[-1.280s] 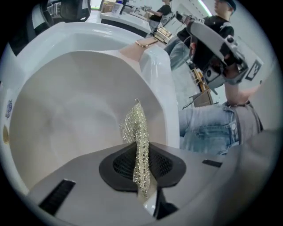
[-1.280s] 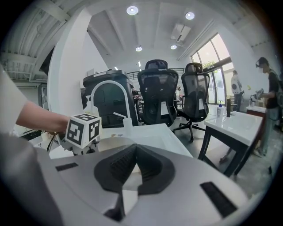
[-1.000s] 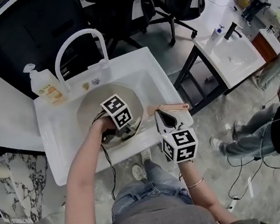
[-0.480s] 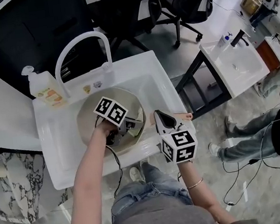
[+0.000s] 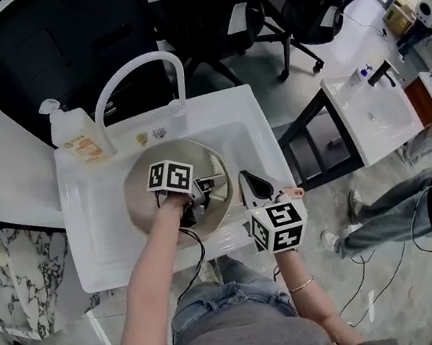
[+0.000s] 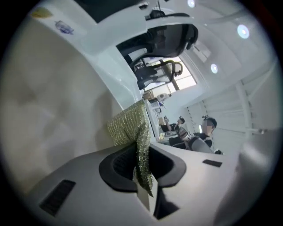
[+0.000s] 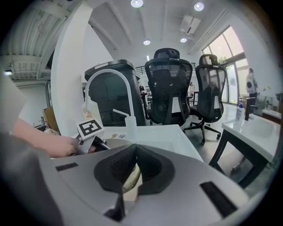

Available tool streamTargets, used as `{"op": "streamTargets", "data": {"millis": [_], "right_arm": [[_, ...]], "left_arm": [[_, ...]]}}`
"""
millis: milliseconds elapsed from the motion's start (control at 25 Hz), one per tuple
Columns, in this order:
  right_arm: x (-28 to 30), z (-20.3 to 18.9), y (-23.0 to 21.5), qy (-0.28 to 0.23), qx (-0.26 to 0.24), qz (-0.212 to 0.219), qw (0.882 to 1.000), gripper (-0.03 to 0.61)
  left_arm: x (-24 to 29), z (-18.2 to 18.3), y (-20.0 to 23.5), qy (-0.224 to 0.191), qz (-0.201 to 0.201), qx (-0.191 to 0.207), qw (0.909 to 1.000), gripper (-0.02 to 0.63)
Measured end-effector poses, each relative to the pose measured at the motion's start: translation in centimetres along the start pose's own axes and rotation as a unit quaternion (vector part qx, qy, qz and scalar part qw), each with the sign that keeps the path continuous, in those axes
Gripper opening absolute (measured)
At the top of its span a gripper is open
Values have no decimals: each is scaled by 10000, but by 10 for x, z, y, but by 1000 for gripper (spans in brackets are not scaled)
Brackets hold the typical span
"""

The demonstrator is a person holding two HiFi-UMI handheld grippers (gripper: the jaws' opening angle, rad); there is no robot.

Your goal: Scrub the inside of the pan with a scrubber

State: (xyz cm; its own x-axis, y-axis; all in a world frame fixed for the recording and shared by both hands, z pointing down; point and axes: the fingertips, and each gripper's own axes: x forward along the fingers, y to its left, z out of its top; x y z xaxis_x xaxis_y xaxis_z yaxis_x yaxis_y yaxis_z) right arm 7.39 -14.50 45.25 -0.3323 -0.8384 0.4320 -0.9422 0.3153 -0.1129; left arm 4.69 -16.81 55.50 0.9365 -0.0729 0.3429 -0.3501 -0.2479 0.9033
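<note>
Mid-scrub: left hand-held gripper [image 5: 201,193] clenched on glittery gold-green mesh scrubber [image 6: 128,126] inside the round beige pan [image 5: 141,192] in the white sink [image 5: 90,232] at frame centre, right hand-held gripper [image 5: 256,188] clamping its copper-toned handle [image 5: 291,192]; next, probably sweep the unscrubbed wall.

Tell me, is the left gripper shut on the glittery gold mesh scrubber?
Shut on it: the left gripper pinches the glittery gold mesh scrubber between closed jaws.

The scrubber [image 6: 132,128] in the left tongs [image 6: 141,154] was glittery olive-gold; the pan [image 5: 143,209] around it pale beige, its handle [image 5: 291,193] perhaps copper; the sink [image 5: 91,239] white; the tongs' cube [image 5: 167,176] black-and-white squares.
</note>
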Motion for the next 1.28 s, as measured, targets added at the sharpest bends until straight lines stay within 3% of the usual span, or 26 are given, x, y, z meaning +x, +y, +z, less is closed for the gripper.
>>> {"op": "streamTargets", "data": {"millis": [120, 240, 360, 440, 520, 640, 760, 840, 960, 1040, 1160, 1280], "right_arm": [[7, 3, 3, -2, -31, 76, 10000, 11], [13, 7, 7, -5, -72, 152, 9999, 11], [17, 11, 7, -25, -109, 180, 9998, 11], [18, 13, 6, -43, -109, 181, 9998, 11], [20, 14, 4, -58, -104, 181, 9998, 11], [22, 15, -1, -69, -73, 150, 9998, 11], [24, 14, -5, -67, -17, 129, 9999, 11], [24, 13, -6, -57, -2, 128, 9999, 11], [25, 12, -8, -37, 4, 115, 9999, 11], [25, 11, -11, -27, 12, 92, 10000, 11], [26, 10, -15, -15, 37, 57, 10000, 11], [27, 9, -16, 0, 50, 42, 10000, 11]], "left_arm": [[-7, 15, 3, -705, -208, -825, 9939, 61], [-17, 29, 7, -1451, -455, -1617, 9751, 61], [-37, 41, 14, -2105, -562, -2038, 9545, 61], [-55, 46, 17, -2382, -535, -2080, 9472, 61], [-77, 49, 17, -2550, -302, -1782, 9499, 61], [-114, 59, 14, -2790, 597, -737, 9556, 61], [-147, 68, 13, -2920, 1700, 359, 9405, 61], [-150, 63, 9, -2662, 1918, 785, 9414, 61], [-123, 34, -2, -1635, 1547, 1199, 9669, 61], [-99, 11, -4, -882, 1267, 1408, 9779, 61], [-68, -14, -3, -112, 923, 1429, 9854, 61], [-48, -26, 11, 400, 963, 1329, 9856, 61]]}}
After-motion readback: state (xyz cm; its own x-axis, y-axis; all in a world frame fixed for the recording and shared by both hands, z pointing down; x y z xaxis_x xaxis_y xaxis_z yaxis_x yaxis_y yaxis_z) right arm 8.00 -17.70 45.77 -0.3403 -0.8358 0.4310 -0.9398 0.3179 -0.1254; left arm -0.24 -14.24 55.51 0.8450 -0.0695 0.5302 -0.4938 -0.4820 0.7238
